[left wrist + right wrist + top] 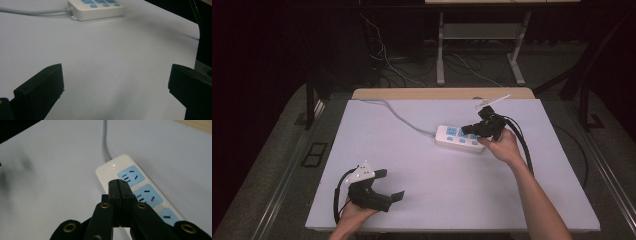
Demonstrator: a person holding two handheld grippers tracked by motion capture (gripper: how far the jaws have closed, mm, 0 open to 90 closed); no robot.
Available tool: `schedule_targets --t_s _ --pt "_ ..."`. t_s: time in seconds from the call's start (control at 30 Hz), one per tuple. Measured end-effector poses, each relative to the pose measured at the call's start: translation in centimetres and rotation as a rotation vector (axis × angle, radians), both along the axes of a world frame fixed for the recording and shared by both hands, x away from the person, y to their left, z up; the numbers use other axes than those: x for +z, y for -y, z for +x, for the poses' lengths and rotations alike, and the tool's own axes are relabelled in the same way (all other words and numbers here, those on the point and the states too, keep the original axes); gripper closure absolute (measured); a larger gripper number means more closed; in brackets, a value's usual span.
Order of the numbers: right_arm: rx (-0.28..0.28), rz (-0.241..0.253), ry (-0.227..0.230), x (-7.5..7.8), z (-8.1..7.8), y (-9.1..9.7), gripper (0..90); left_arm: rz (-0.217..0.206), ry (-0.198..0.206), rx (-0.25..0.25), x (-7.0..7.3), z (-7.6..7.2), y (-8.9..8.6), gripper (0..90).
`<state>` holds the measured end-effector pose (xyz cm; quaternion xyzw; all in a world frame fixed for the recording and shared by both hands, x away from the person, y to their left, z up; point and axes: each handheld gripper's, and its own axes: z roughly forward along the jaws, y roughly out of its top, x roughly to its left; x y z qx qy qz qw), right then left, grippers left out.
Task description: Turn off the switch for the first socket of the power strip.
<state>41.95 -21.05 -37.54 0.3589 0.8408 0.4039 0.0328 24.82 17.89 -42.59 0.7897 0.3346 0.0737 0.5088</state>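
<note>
A white table [452, 180] carried everything, its pale surface bare apart from one appliance. No box, tray or other container stood on it. A white power strip [459, 137] with blue socket faces lay flat toward the far right of the tabletop, and its grey cable [399, 116] ran from its left end toward the far left corner. In the left gripper view the strip sat far ahead at the top edge, well apart from that gripper.

The left gripper [392, 186] rested at the near left edge of the table in the person's hand, its jaws spread wide with nothing between them and only bare tabletop ahead.

The right gripper [468, 130] hovered over the power strip's right half. In the right gripper view its jaws were pressed flat together, clenched on nothing, with their tips above the strip's sockets. Whether the tips touched the strip could not be told.
</note>
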Motion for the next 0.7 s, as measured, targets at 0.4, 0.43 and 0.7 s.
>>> schedule_targets --t_s 0.4,0.43,0.7 --pt "-0.014 0.003 0.012 1.0 -2.9 2.4 86.5 -0.001 0.001 -0.003 0.0 -0.1 0.2 0.0" --pt "-0.02 0.005 0.01 1.0 -3.2 2.7 85.8 -0.001 0.002 -0.003 0.0 -0.1 0.2 0.0" --pt "-0.075 0.033 0.009 1.0 -5.1 4.7 64.0 -0.005 0.001 -0.001 0.0 -0.1 0.2 0.0"
